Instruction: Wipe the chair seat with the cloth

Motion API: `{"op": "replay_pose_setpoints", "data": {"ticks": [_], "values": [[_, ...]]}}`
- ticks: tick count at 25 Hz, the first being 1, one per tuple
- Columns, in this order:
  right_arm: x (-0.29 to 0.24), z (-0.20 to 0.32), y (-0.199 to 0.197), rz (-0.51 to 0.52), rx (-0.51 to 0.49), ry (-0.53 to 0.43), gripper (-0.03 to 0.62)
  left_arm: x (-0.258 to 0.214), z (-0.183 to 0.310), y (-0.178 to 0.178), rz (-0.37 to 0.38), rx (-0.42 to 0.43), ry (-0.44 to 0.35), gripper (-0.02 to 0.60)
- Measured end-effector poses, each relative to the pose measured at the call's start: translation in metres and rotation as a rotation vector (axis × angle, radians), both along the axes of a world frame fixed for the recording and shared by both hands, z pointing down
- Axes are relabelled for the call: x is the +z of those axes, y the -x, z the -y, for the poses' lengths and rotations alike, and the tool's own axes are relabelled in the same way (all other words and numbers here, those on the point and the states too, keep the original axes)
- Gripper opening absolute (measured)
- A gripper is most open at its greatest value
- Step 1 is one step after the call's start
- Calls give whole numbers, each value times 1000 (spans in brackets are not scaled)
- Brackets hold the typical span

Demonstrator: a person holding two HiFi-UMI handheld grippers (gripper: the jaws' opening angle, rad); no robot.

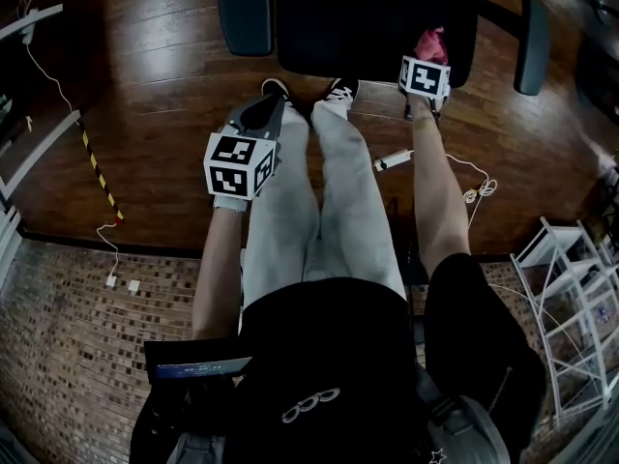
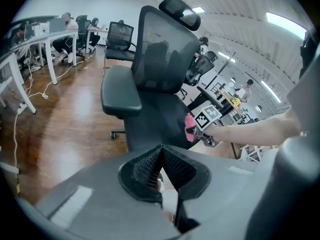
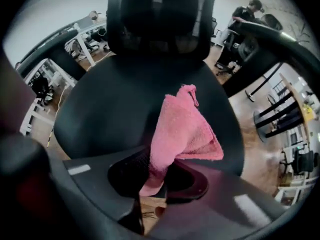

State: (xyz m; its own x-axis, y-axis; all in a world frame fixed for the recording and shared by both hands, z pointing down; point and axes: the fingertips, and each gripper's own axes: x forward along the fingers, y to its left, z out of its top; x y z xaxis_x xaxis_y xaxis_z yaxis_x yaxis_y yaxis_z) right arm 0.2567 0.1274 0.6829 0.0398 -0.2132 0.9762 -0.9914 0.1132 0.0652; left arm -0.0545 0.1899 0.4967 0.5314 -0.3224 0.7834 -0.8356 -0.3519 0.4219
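Observation:
A black office chair seat [image 1: 372, 22] lies ahead of my feet; the right gripper view shows the seat [image 3: 110, 109] with its mesh back behind. My right gripper [image 1: 423, 90] is shut on a pink cloth [image 3: 182, 131], held at the seat's front right edge; the cloth [image 1: 431, 43] pokes out past the marker cube. The cloth [image 2: 189, 127] also shows in the left gripper view over the seat [image 2: 155, 129]. My left gripper [image 1: 253, 124] hangs shut and empty over my left leg, short of the chair; its jaws meet with nothing between them [image 2: 159, 171].
Chair armrests stand at left [image 1: 244, 8] and right [image 1: 532, 29]. A white cable [image 1: 479, 187] lies on the wood floor by my right arm. A white wire rack [image 1: 571, 298] is at the right, yellow-black tape [image 1: 97, 167] at the left. Desks and seated people [image 2: 65, 31] sit far off.

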Motion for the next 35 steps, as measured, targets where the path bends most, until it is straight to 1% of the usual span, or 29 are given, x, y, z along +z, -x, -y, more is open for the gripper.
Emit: {"op": "replay_pose_setpoints", "data": {"ticks": [5, 8, 10, 12, 15, 16, 17, 18, 20, 22, 25, 30, 35], "values": [[4, 4, 148, 157, -139, 2, 66, -1, -13, 35, -15, -9, 5, -6], [-8, 1, 220, 228, -200, -18, 66, -2, -25, 58, -10, -21, 9, -6], [-17, -2, 259, 282, -245, -33, 66, -2, -32, 73, -7, -33, 11, -6], [-27, -8, 297, 372, -278, -30, 66, -2, -37, 86, -2, -41, 13, -6], [-38, -26, 348, 568, -312, 26, 66, -1, -39, 99, 10, -38, 15, -7], [-40, -33, 357, 616, -321, 46, 66, -1, -39, 100, 12, -36, 15, -6], [-39, -40, 361, 641, -327, 62, 66, -1, -39, 98, 14, -32, 15, -6], [-36, -45, 357, 641, -328, 73, 66, -1, -40, 95, 15, -27, 14, -6], [-25, -52, 334, 596, -308, 84, 66, -2, -40, 86, 16, -10, 11, -6], [-13, -56, 301, 544, -262, 91, 66, -3, -41, 78, 19, 6, 10, -6], [0, -59, 250, 500, -192, 104, 67, -2, -41, 61, 18, 30, 17, -6], [13, -68, 167, 461, -100, 119, 67, -3, -42, 17, 12, 104, 31, -6], [16, -69, 81, 447, 23, 97, 69, -5, -38, -32, 23, 165, 39, -6]]}}
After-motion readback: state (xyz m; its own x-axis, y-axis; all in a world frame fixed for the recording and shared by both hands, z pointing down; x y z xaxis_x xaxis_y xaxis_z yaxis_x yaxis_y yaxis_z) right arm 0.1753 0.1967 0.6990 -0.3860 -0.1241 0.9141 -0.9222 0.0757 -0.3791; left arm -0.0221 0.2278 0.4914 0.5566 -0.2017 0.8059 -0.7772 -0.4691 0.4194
